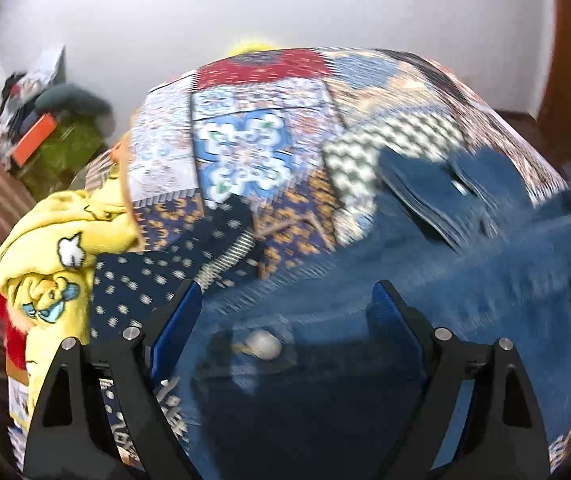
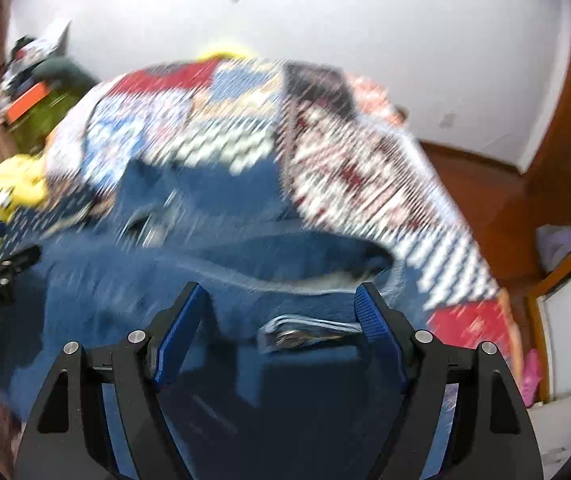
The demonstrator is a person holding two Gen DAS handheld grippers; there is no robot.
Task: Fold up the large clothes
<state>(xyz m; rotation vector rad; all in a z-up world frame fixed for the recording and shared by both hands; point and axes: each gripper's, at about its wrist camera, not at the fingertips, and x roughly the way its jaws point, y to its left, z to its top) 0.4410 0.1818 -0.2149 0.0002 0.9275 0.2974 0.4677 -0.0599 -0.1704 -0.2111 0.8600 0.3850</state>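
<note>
Blue jeans (image 1: 425, 264) lie spread on a bed covered by a patchwork quilt (image 1: 245, 140). Both views are smeared by motion. My left gripper (image 1: 287, 286) hangs over the waist end with its jaws wide; the metal button (image 1: 263, 344) shows between them and nothing is pinched. In the right wrist view the jeans (image 2: 213, 216) fill the middle. My right gripper (image 2: 279, 288) is open above the waistband, near a pale belt loop or rivet (image 2: 305, 334). The left gripper (image 2: 9, 244) shows at that view's left edge.
A yellow cartoon-print garment (image 1: 57, 248) is bunched at the bed's left side. Behind it, by the white wall, sits a pile of clutter with an orange box (image 1: 33, 136). Right of the bed are a wooden floor (image 2: 485, 192) and something pink (image 2: 531, 376).
</note>
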